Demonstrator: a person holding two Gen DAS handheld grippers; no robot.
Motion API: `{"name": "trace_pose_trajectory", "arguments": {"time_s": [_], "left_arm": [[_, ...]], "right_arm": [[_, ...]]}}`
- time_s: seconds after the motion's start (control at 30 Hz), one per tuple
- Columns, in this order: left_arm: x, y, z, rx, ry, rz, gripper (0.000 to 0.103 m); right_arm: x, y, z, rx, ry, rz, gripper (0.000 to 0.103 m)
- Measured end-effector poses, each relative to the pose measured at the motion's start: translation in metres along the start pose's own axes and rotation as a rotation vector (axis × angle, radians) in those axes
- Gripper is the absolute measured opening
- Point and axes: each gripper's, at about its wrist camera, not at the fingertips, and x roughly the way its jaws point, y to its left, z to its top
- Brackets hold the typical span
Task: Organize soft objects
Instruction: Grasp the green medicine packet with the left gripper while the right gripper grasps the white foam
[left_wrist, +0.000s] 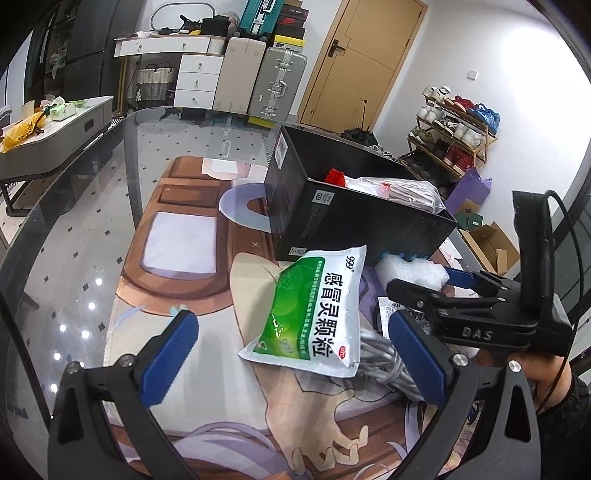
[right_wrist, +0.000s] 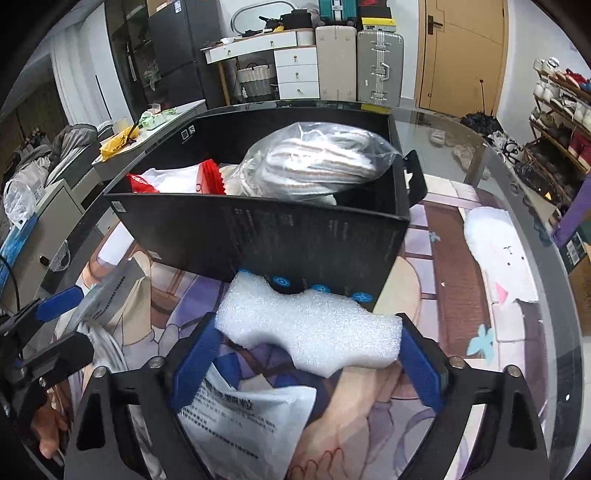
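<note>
A black box (left_wrist: 354, 218) stands on the printed mat, holding a clear bag of striped cloth (right_wrist: 317, 158) and a red-and-white item (right_wrist: 177, 179). My right gripper (right_wrist: 308, 349) is shut on a white foam piece (right_wrist: 314, 328), held just in front of the box; it also shows in the left wrist view (left_wrist: 413, 273). My left gripper (left_wrist: 295, 349) is open and empty, its fingers either side of a green-and-white medicine pouch (left_wrist: 314, 314) lying on the mat. A grey coiled cable (left_wrist: 384, 360) lies under the pouch's right edge. A second pouch (right_wrist: 251, 417) lies below my right gripper.
The round glass table (left_wrist: 74, 206) carries a printed mat (left_wrist: 184, 258). A side table (left_wrist: 55, 122) with clutter stands left. Suitcases (left_wrist: 277, 81), drawers and a wooden door are at the back. A shoe rack (left_wrist: 454, 129) stands right. A white plush shape (right_wrist: 495, 254) lies on the mat's right.
</note>
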Motion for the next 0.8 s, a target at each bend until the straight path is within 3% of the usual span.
{"name": "trace_pose_trajectory", "arguments": {"time_s": [0.2,0.4,0.57,0.8], "left_arm": [[0.003,-0.001,0.001,0.002,0.018,0.007,0.103],[0.006,0.010,0.003,-0.079,0.036,0.006,0.103],[0.009,0.011,0.007,-0.089,0.051,0.003,0.103],[0.013,0.019,0.016,-0.139,0.071,-0.051,0.101]], "right_arm": [[-0.027,-0.014,-0.018,0.016,-0.054,0.031,0.091],[-0.044,-0.025,-0.023,0.021,-0.088,0.043,0.091],[-0.054,-0.025,-0.025,0.019,-0.109,0.061,0.091],[-0.059,-0.019,-0.025,0.004,-0.117,0.070,0.091]]}}
